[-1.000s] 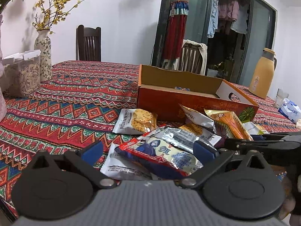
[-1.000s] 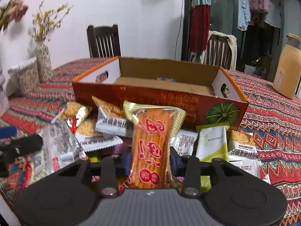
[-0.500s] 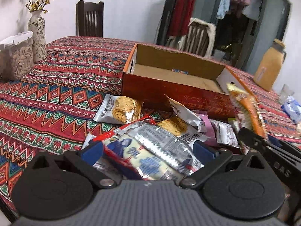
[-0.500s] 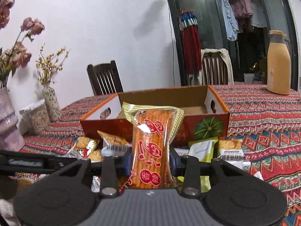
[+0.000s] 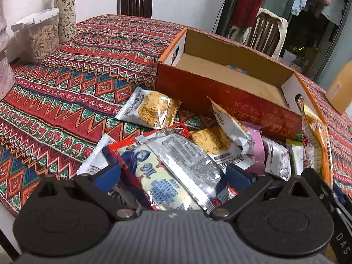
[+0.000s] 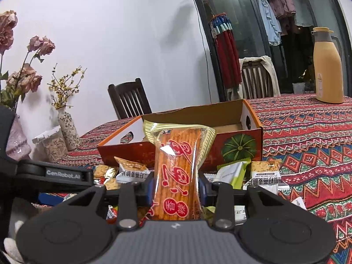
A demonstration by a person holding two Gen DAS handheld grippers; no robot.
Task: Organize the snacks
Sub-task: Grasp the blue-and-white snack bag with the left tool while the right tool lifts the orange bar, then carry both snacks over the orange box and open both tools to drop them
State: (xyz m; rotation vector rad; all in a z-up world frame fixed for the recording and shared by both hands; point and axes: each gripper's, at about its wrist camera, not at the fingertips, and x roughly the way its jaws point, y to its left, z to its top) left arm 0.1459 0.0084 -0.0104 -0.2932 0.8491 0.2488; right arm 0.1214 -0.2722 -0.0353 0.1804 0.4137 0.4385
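Progress: early | open orange cardboard box [image 5: 228, 72] nearly bare | right gripper [image 6: 177, 189] clamped on tall orange spicy-stick packet [image 6: 178, 171], short of box | left gripper [image 5: 173, 173] spread around blue-and-silver foil packet [image 5: 162, 171] | pile of wrapped snacks [image 5: 220, 138] left on table

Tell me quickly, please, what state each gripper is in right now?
Left gripper: open, straddling the blue and red packet, not clamped.
Right gripper: shut on the orange snack stick packet, held upright.

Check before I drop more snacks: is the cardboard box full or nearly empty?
Nearly empty: the cardboard box shows bare floor, with one small blue item by its far wall.
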